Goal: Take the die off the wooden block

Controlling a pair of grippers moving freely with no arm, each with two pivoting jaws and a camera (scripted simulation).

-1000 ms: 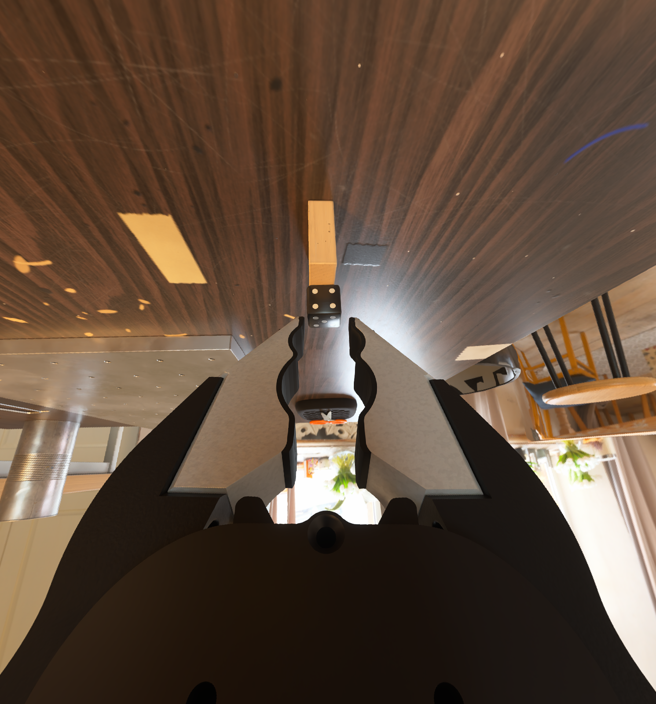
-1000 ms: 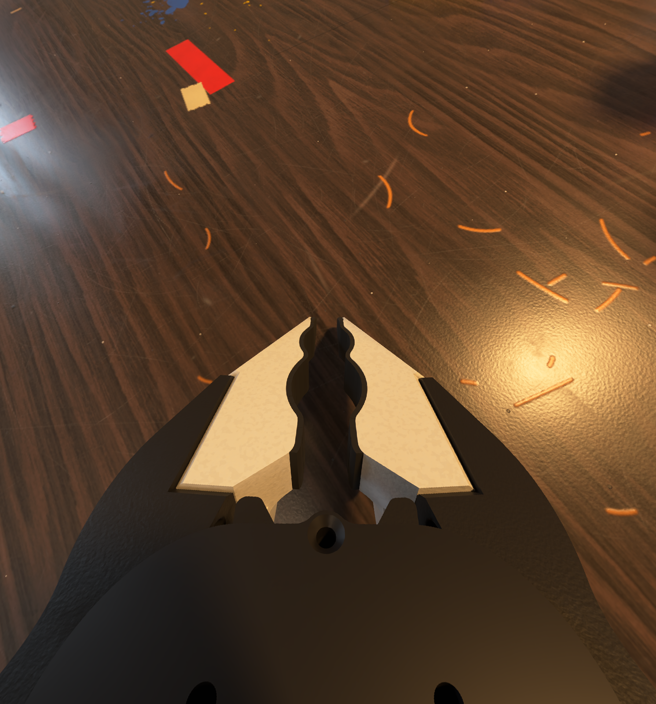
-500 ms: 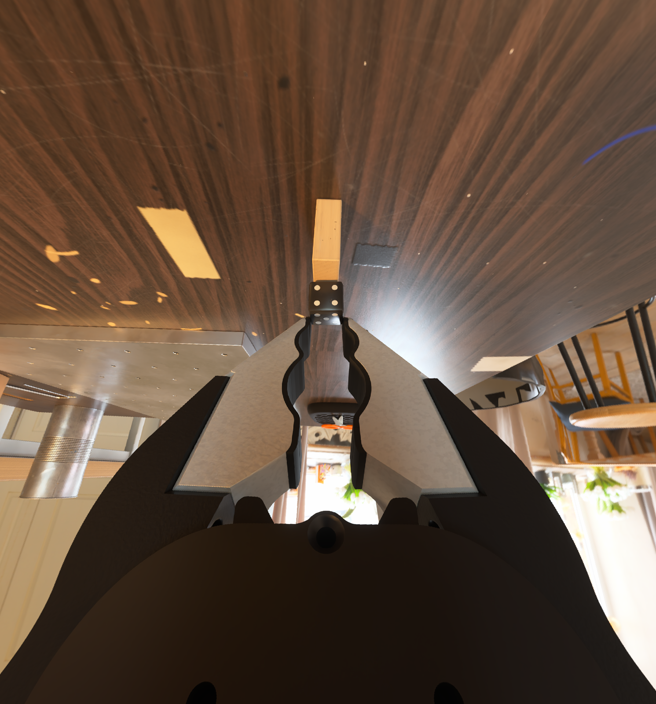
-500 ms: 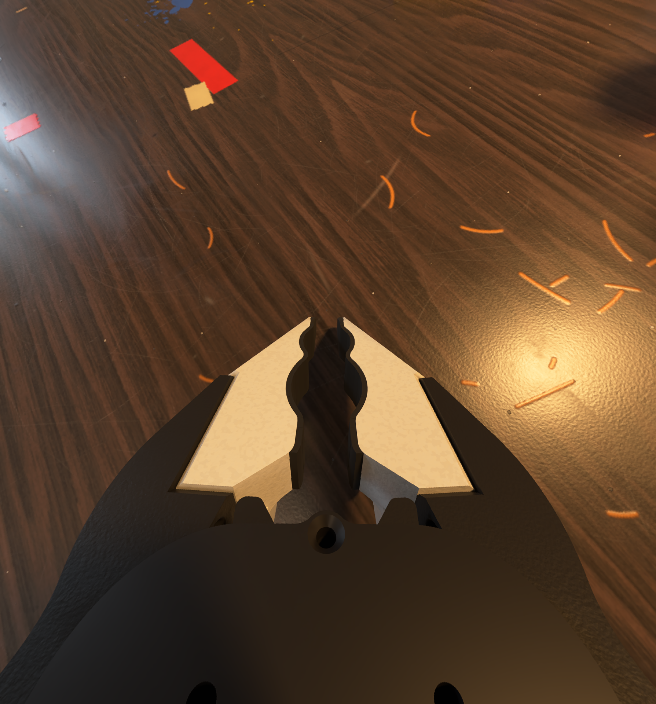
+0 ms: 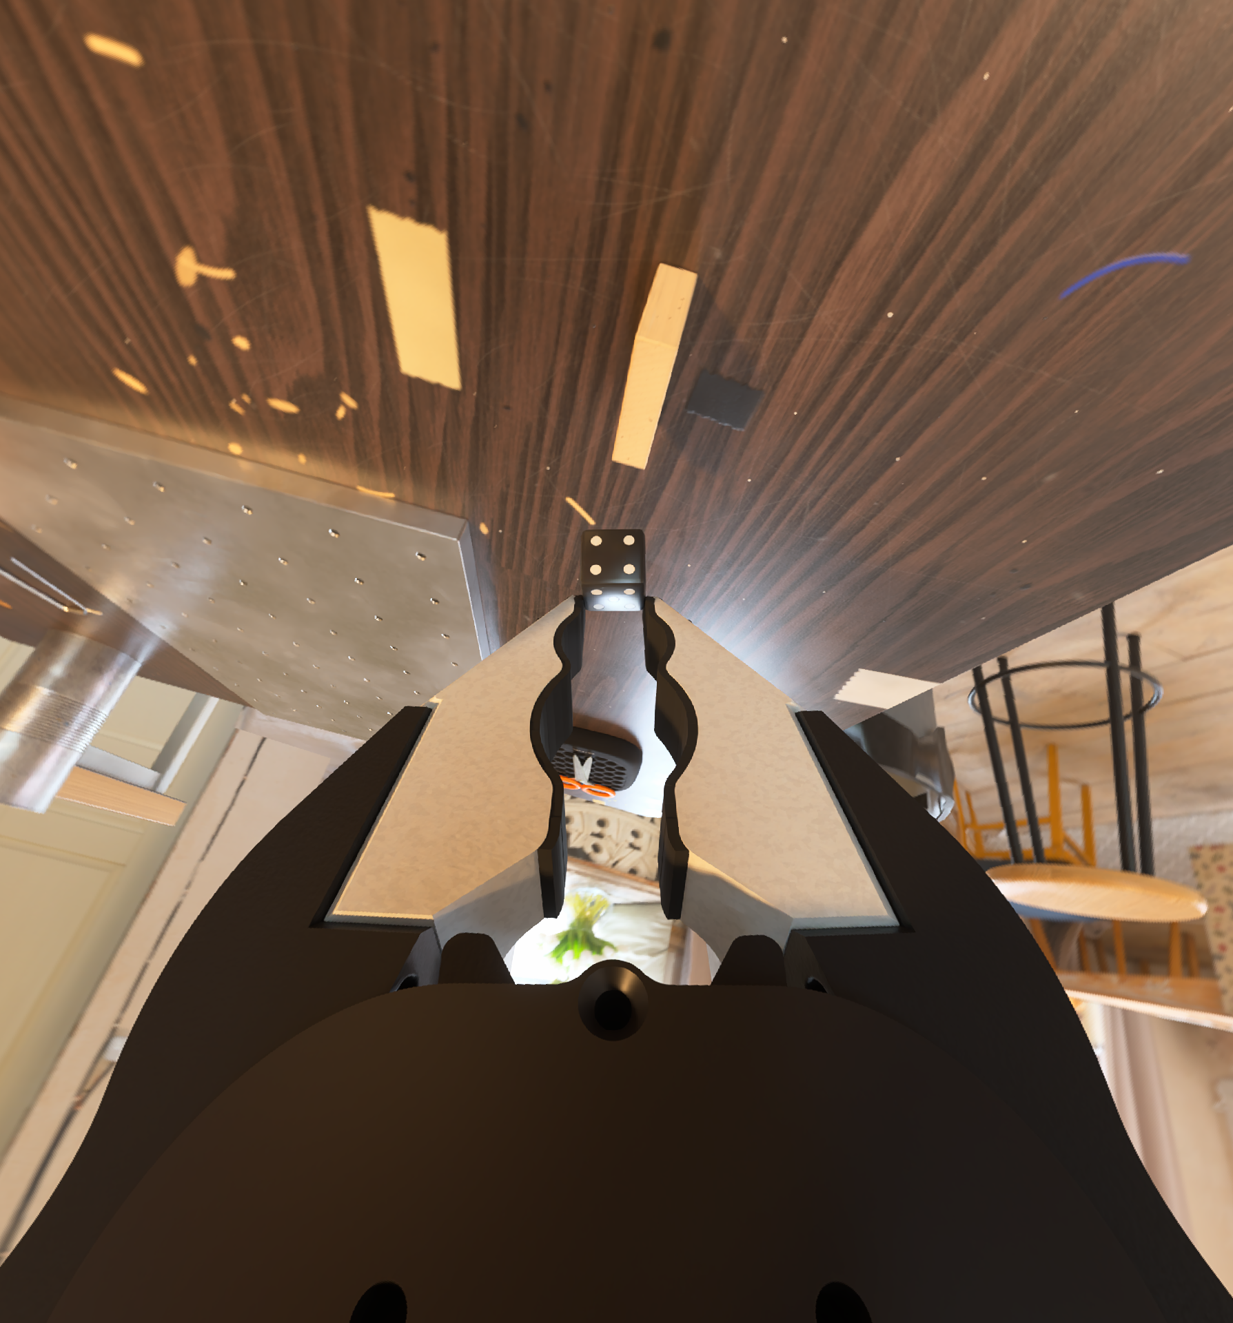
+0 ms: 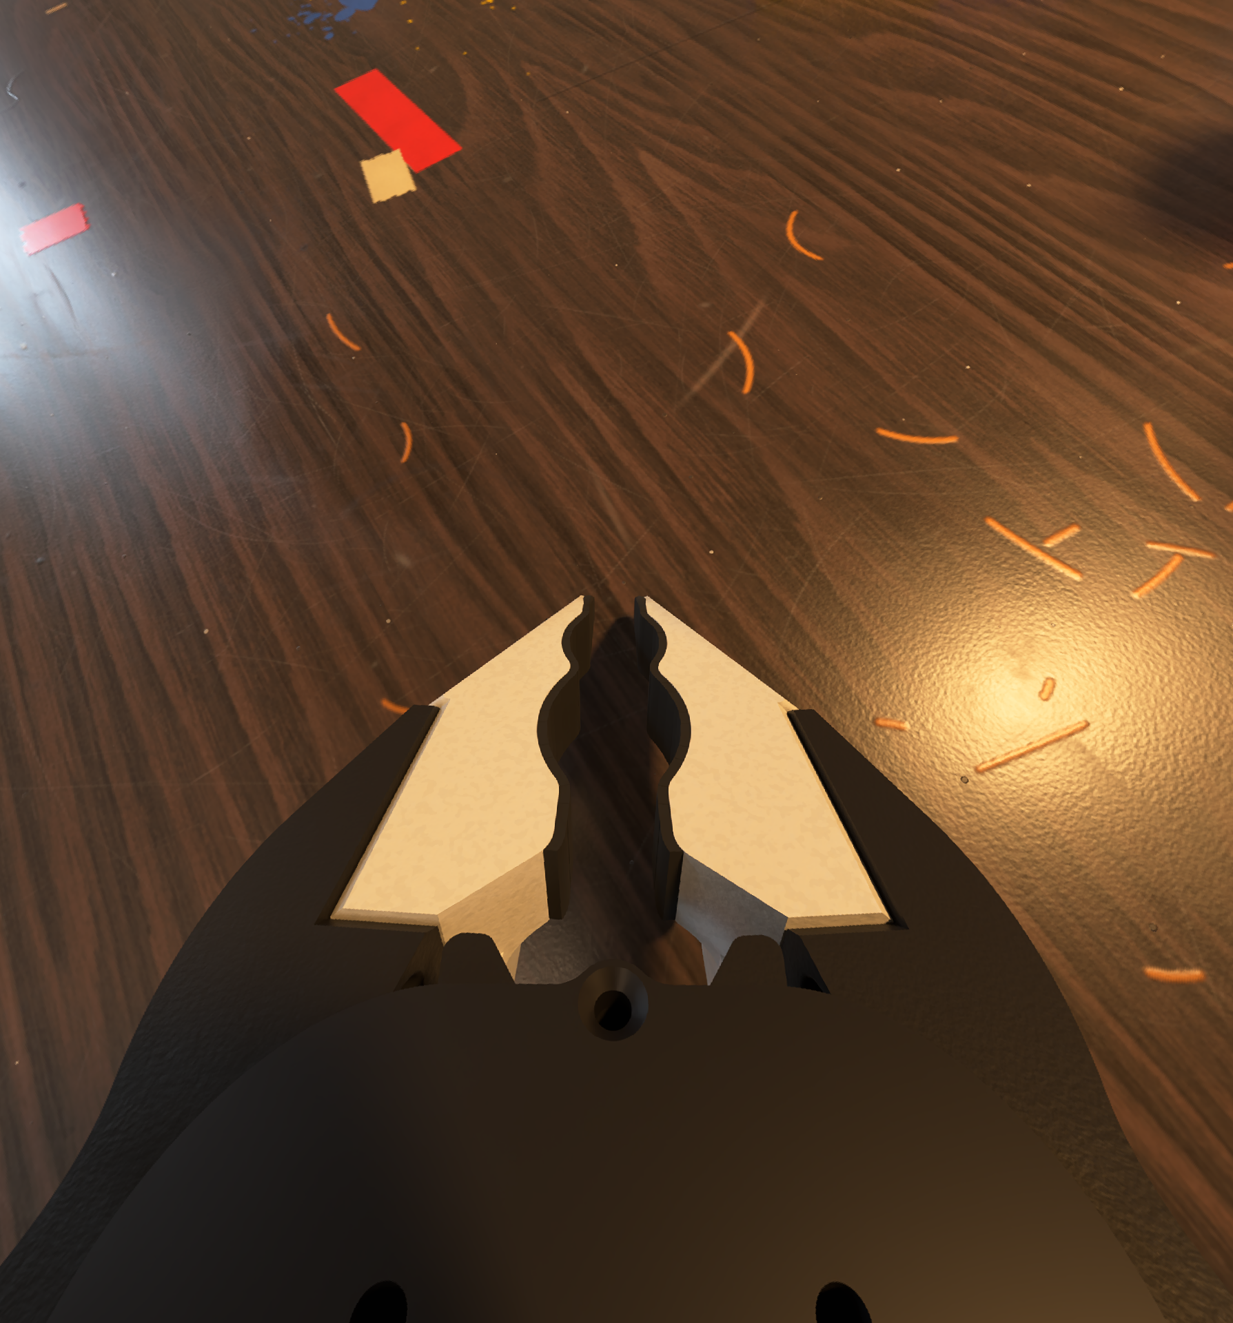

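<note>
Dark walnut-grained table (image 5: 885,358) fills my left wrist view, turned upside down so the room hangs beneath it. Going from the left: a perforated metal plate (image 5: 241,573) sits at the table's edge, then a pale tape strip (image 5: 416,308) lies flat on the wood, then the wooden block (image 5: 653,365), a light slab lying on the table, with a small dark patch (image 5: 722,401) just beside it on its right. The black die (image 5: 613,569) is off the block and well apart from it, pinched at the very tips of my left gripper (image 5: 613,608), whose fingers are clamped on its two sides; white pips show on the face toward the camera. Whether the die touches the table I cannot tell. Farther right a wooden stool (image 5: 1093,898) stands beyond the table edge. In my right wrist view, from the left: a small red tape piece (image 6: 55,228), a larger red tape strip (image 6: 398,118) with a tan square (image 6: 387,176) at its corner, then scattered orange marks (image 6: 1036,548). My right gripper (image 6: 610,608) hangs over bare wood with its fingers drawn nearly together, a narrow gap between the tips, holding nothing.
</note>
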